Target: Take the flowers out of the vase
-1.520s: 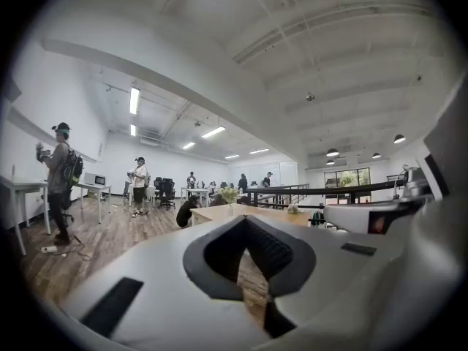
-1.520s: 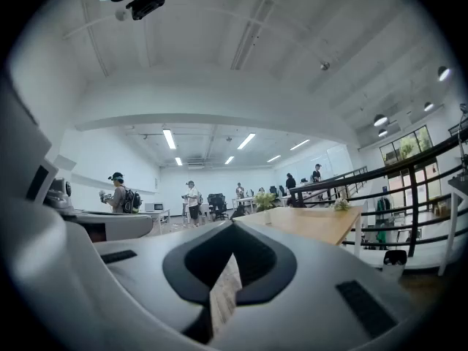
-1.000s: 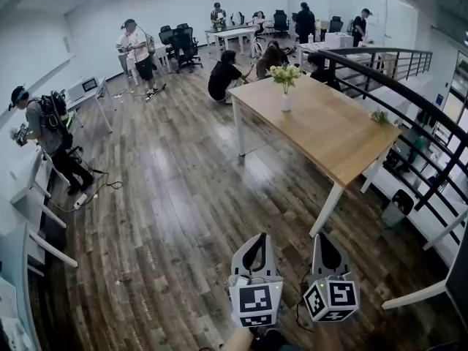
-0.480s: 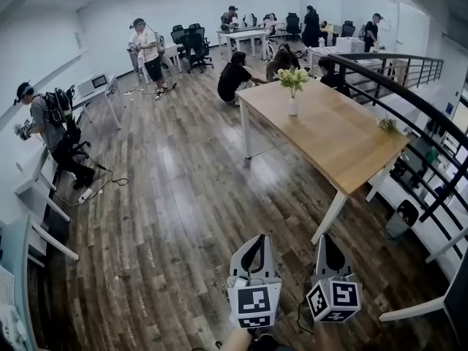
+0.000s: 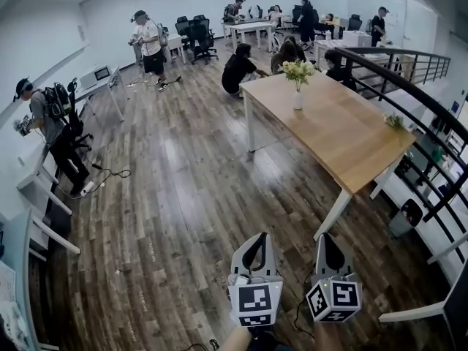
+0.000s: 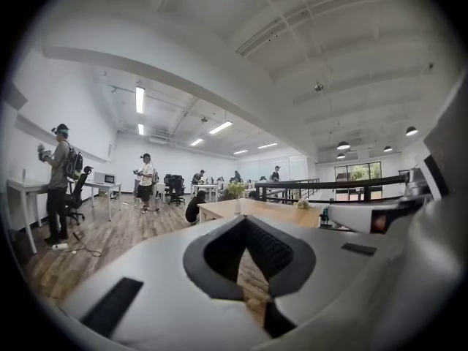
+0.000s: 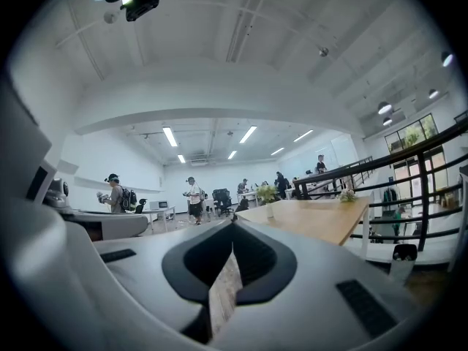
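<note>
A white vase [image 5: 297,98] holding pale green and white flowers [image 5: 297,70] stands near the far end of a long wooden table [image 5: 344,141]. Both grippers are low in the head view, far short of the table and over the wooden floor. My left gripper [image 5: 256,240] has its jaws together with nothing between them. My right gripper [image 5: 330,240] is also shut and empty. The flowers [image 6: 234,189] appear small and distant past the left gripper [image 6: 245,221] in its own view. In the right gripper view the flowers [image 7: 267,191] stand above the closed tips of the right gripper [image 7: 234,227].
A small green sprig [image 5: 395,121] lies by the table's right edge. A black railing [image 5: 409,101] runs along the right. Several people crouch beyond the table's far end [image 5: 238,70]. A person with a backpack [image 5: 51,134] stands at left by white desks [image 5: 40,196]. A cable [image 5: 102,178] lies on the floor.
The whole head view has crept toward the table, so the vase and table sit a little lower and further right. Both grippers hold their place in the view, still shut.
</note>
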`<action>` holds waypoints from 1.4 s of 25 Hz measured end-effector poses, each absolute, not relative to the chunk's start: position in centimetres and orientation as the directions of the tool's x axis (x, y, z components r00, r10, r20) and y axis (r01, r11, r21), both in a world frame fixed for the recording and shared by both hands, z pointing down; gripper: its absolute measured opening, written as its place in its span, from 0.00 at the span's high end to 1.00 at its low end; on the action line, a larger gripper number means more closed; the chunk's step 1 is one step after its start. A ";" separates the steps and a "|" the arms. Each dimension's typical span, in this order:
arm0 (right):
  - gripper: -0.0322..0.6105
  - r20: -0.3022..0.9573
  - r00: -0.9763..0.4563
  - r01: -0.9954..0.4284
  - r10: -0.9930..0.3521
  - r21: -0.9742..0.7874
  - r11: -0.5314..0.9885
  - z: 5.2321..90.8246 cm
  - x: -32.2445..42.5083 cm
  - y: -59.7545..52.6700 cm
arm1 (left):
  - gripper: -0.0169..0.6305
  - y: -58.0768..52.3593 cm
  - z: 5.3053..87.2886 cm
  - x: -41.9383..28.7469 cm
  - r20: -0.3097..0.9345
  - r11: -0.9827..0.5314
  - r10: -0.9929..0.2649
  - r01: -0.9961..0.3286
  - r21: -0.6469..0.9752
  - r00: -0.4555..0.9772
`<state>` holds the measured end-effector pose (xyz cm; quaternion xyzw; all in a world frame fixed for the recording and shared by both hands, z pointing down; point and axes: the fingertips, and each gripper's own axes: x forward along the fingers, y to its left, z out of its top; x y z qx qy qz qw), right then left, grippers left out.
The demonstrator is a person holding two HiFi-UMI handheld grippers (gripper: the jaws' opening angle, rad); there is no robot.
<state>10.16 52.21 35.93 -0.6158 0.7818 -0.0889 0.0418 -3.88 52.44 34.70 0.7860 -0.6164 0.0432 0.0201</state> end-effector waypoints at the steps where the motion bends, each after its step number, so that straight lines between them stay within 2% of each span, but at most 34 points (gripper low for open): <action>1: 0.95 0.044 -0.239 -0.955 -0.970 -0.190 0.227 36.0 10.1 51.7 | 0.94 51.9 34.8 -3.9 0.093 -0.240 -0.967 -0.971 -0.021 0.237; 35: 0.95 0.043 -0.169 -0.972 -0.985 -0.175 0.159 35.8 4.0 28.5 | 0.94 27.5 35.6 -9.6 0.096 -0.313 -0.945 -0.950 0.014 0.313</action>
